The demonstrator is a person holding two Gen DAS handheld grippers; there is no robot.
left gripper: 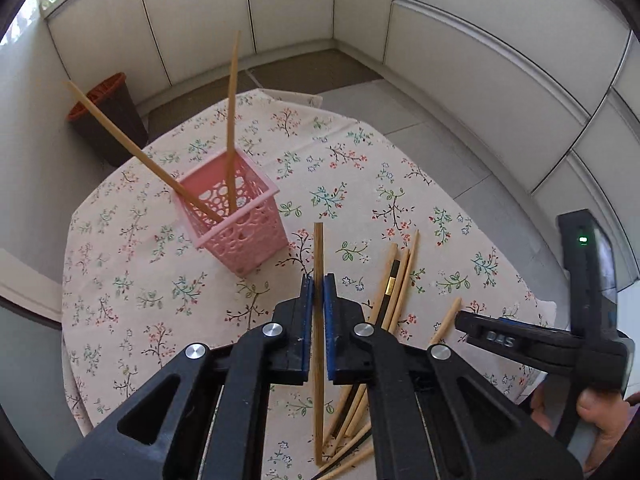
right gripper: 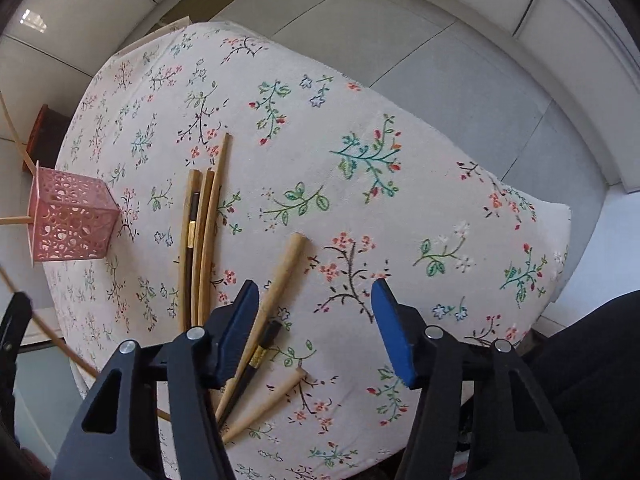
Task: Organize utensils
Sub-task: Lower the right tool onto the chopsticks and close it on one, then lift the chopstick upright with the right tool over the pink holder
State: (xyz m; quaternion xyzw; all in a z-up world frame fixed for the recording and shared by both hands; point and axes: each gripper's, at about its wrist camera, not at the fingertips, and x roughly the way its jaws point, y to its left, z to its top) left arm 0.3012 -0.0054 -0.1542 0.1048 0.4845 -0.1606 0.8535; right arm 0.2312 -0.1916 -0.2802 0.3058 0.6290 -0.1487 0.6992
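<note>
My left gripper point(left gripper: 319, 280) is shut on one wooden chopstick point(left gripper: 318, 248), held lengthwise between the blue pads above the table. A pink perforated basket point(left gripper: 240, 224) stands to the left ahead of it, with two wooden chopsticks point(left gripper: 231, 120) leaning inside. Several loose chopsticks point(left gripper: 394, 280), one of them black with a gold band, lie on the cloth to the right. In the right wrist view my right gripper point(right gripper: 316, 292) hangs open over the loose chopsticks point(right gripper: 280, 276). One wooden chopstick lies just inside its left finger point(right gripper: 240, 320), untouched. The pink basket point(right gripper: 72, 220) is at the far left.
A floral tablecloth point(left gripper: 360, 160) covers the round table, and its far edge drops to a grey tiled floor. A dark bin with an orange rim point(left gripper: 108, 120) stands on the floor beyond the basket. White cabinet fronts point(left gripper: 480, 60) line the room. A person's hand point(left gripper: 600, 412) grips the right tool.
</note>
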